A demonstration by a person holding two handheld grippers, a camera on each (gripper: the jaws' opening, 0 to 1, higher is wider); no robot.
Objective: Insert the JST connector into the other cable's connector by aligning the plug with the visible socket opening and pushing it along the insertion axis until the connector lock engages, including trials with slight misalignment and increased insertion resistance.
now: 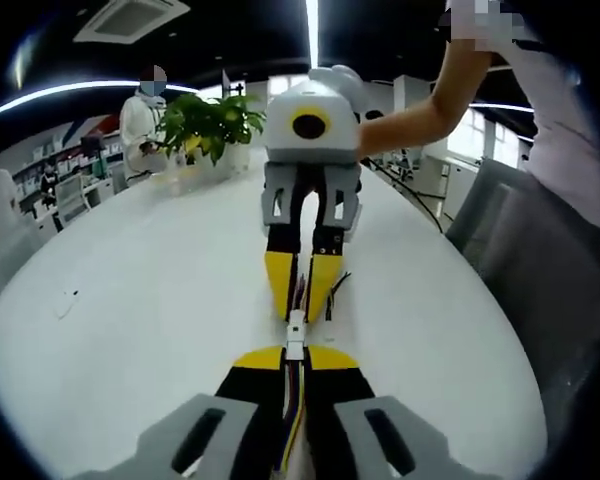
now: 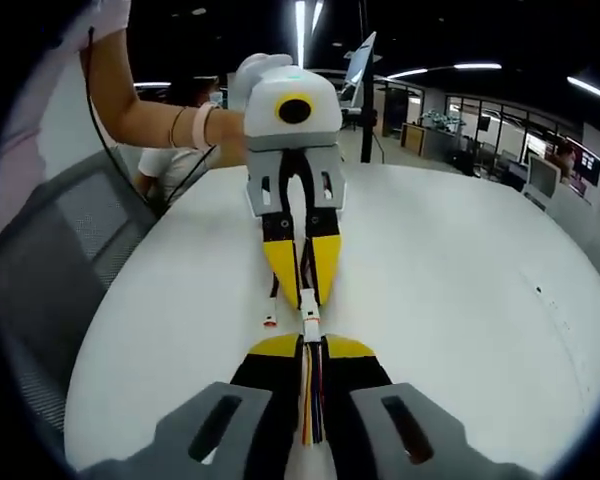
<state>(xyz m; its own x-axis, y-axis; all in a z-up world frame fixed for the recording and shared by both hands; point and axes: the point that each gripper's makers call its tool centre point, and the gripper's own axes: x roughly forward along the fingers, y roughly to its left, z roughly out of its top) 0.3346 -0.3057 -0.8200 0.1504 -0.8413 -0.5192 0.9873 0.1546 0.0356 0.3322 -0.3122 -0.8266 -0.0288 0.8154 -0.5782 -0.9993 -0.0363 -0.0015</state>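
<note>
— What do your tools hold?

— My left gripper (image 1: 294, 352) has its yellow-tipped jaws pinched together on a bundle of coloured wires ending in a small white JST plug (image 1: 295, 329). My right gripper (image 2: 312, 343) is clamped the same way on the other wire bundle's white connector (image 2: 309, 325).

— Where do they meet?

— Nose to nose between both tips, above the round white table (image 1: 130, 290). Whether they're locked, I can't tell.

Left hand-held gripper (image 1: 294, 362) clamping white connector (image 1: 295, 335), right hand-held gripper (image 1: 300, 290) opposite, white table (image 1: 130, 300)
</note>
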